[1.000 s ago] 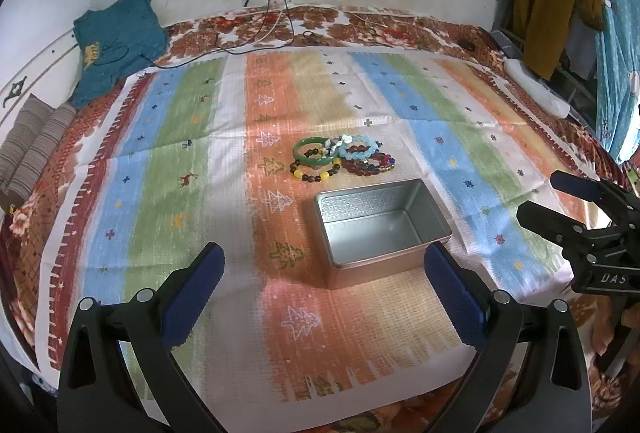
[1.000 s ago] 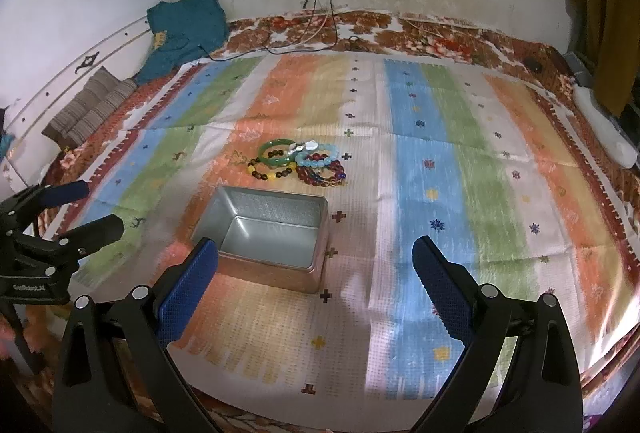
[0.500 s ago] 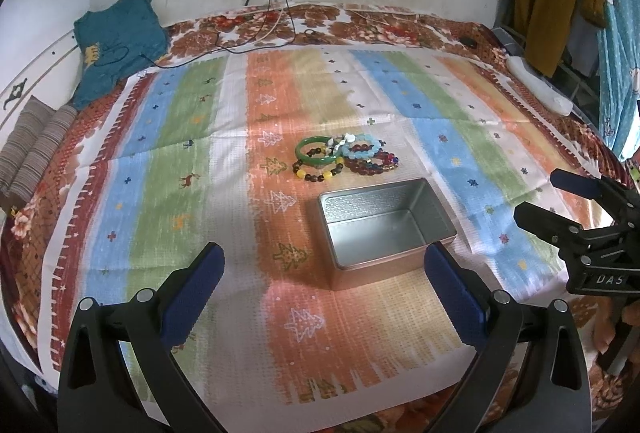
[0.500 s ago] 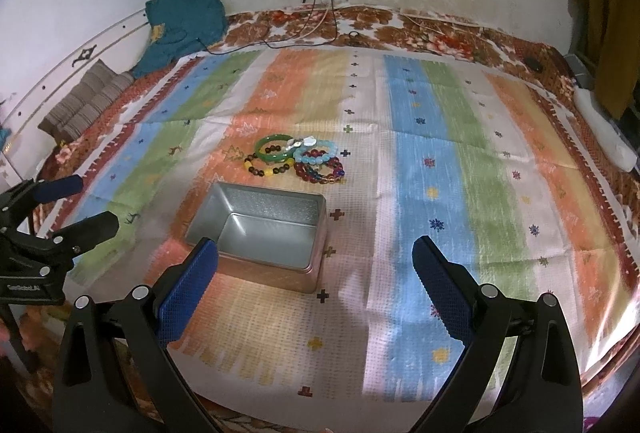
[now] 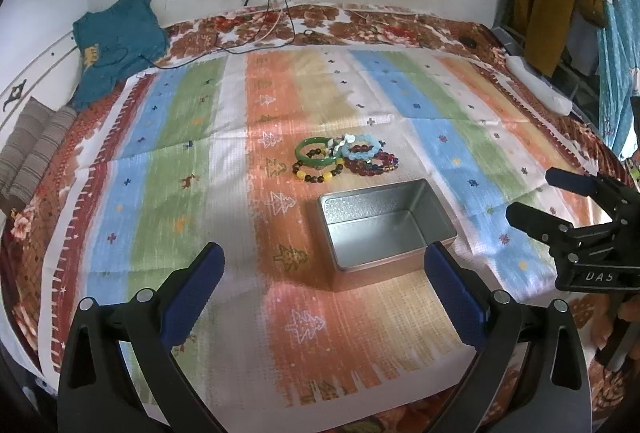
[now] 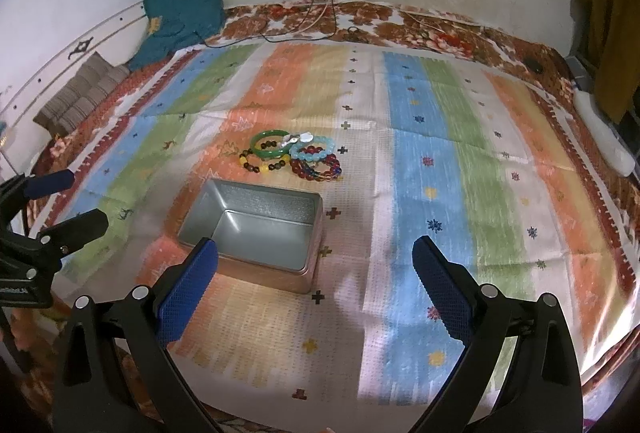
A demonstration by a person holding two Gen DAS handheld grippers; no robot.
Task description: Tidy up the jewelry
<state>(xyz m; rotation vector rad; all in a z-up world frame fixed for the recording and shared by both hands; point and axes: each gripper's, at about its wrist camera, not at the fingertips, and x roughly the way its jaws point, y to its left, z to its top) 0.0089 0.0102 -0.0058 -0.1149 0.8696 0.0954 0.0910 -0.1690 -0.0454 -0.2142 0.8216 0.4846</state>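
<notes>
Several bracelets: one cluster [image 5: 345, 161] lies on the striped cloth [image 5: 160, 161], just beyond the far rim of the tin [image 5: 384, 229]; green bangle [image 5: 316, 153], pale blue beads [image 5: 362, 151], dark red beads [image 5: 370, 165] and amber-and-brown beads [image 5: 318, 175] overlap one another.
Tin: open, empty, upright on the orange stripe; near the cluster, not touching it.
Change over the last second: in both wrist views the tin and cluster sit slightly lower and the near cloth edge shows less. Both tongs have eased forward a little; nothing on the cloth has shifted.
Meaning for the task: judged an approach only. No piece is lifted and none is in the tin, so the sorting has not begun.
Left tongs [image 5: 322, 285]: jaws spread wide, nothing between them. They hang over the near cloth; the tin's near wall lies just ahead, toward the right pad. The cluster is well beyond, past the tin.
Right tongs [image 6: 316, 281]: jaws spread wide, holding nothing. The left pad overlaps the tin's near corner in the picture; contact cannot be told. The cluster lies ahead and left, beyond the tin.
Spacing: each tool shows at the edge of the other's view, well apart, with the tin between them.
Risk: overlapping strands may come up together when one is pinched.
</notes>
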